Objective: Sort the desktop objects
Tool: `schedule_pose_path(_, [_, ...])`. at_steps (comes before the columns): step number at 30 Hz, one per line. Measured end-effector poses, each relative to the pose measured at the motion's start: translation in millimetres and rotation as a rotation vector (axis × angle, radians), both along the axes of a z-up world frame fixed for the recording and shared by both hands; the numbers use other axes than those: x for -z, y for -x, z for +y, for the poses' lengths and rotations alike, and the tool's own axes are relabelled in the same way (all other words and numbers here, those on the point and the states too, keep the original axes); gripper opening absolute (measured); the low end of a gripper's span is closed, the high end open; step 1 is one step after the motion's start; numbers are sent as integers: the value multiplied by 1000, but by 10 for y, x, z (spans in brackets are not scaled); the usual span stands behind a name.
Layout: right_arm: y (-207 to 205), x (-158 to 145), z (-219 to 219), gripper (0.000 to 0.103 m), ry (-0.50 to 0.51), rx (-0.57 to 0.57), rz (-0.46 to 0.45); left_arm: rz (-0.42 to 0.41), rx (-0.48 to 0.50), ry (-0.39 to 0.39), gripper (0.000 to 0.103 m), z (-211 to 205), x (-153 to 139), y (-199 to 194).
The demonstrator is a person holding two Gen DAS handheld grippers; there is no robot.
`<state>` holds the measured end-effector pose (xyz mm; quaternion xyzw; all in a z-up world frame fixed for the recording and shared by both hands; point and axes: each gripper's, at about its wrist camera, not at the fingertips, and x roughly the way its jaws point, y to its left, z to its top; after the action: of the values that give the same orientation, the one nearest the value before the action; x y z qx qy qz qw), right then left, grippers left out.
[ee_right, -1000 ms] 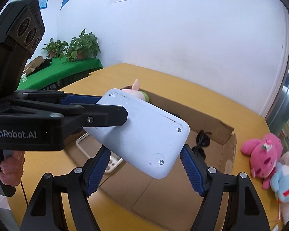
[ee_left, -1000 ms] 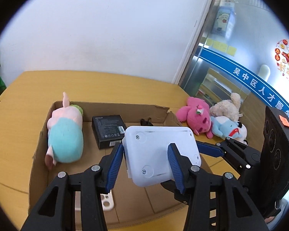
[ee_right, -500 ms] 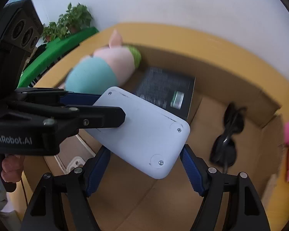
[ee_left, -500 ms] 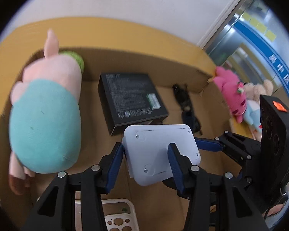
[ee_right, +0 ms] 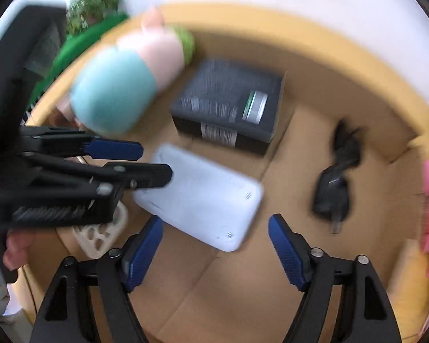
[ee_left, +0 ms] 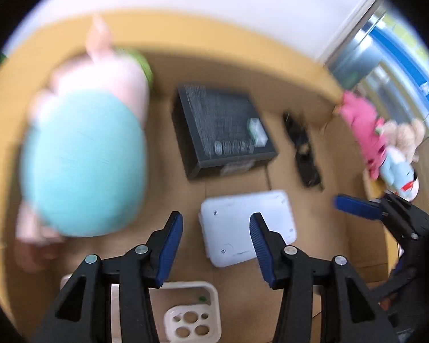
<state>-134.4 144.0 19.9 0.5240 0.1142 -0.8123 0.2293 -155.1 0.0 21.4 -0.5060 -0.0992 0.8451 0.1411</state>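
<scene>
A flat white device (ee_left: pixel 243 225) lies on the floor of the cardboard box (ee_left: pixel 237 65), in front of a black box (ee_left: pixel 223 128); it also shows in the right wrist view (ee_right: pixel 203 197). My left gripper (ee_left: pixel 216 240) is open just above it, holding nothing. My right gripper (ee_right: pixel 216 251) is open over the device's near edge, also empty. The cardboard box floor (ee_right: pixel 286 257) shows under it. Both views are motion-blurred.
In the box lie a pink and teal plush (ee_left: pixel 83 148), black sunglasses (ee_right: pixel 337 183) and a cream phone case (ee_left: pixel 191 314). Pink, beige and blue plush toys (ee_left: pixel 386 143) lie on the yellow table outside the box's right wall.
Both grippers carried the white device down into the box, then opened and let it go. It now lies on the box floor.
</scene>
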Motion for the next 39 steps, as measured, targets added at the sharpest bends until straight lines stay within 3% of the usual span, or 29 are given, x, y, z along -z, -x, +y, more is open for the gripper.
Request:
schedule_pose_path(2, [-246,-300,101,103,44,53,99,136,-21,22,56,-97,-297,-320])
schedule_pose_path(3, [-406,-441,174,103,77,86,157,206,-25,37,63,-118,-419,-483])
schedule_pose_path(4, [-576,-545,231,103,114,111,206,289,-31,56,78,-141,-538,-688])
schedule_pose_path(5, [-678,-634,255,103,147,138,250,375,-45,81,83,-156,-631,-882])
schedule_pose_path(7, [-941,-709,323,103,204,205,348,530,-78,150,84,-162,-710,-1264])
schedule_pose_path(9, [-1152,-698,370,103,238,273,469,598,-102,212,84,-118,-660,-1456])
schedule_pose_path(12, [-1356,-469,372,103,236,353,549,607,-135,247,84,-22,-440,-1550])
schedule_pose_path(19, [-1469,-9,467,103,192,379,560,581,-190,346,85,-19,184,-1579])
schedule_pose_path(20, [-1502,39,475,103,207,378,545,588,-206,301,84,-70,205,-1612])
schedule_pose_path(25, [-1540,199,493,103,202,371,608,591,-227,310,86,-51,213,-1622])
schedule_pose_path(39, [-1490,220,487,103,181,401,594,583,-223,311,88,-51,240,-1626])
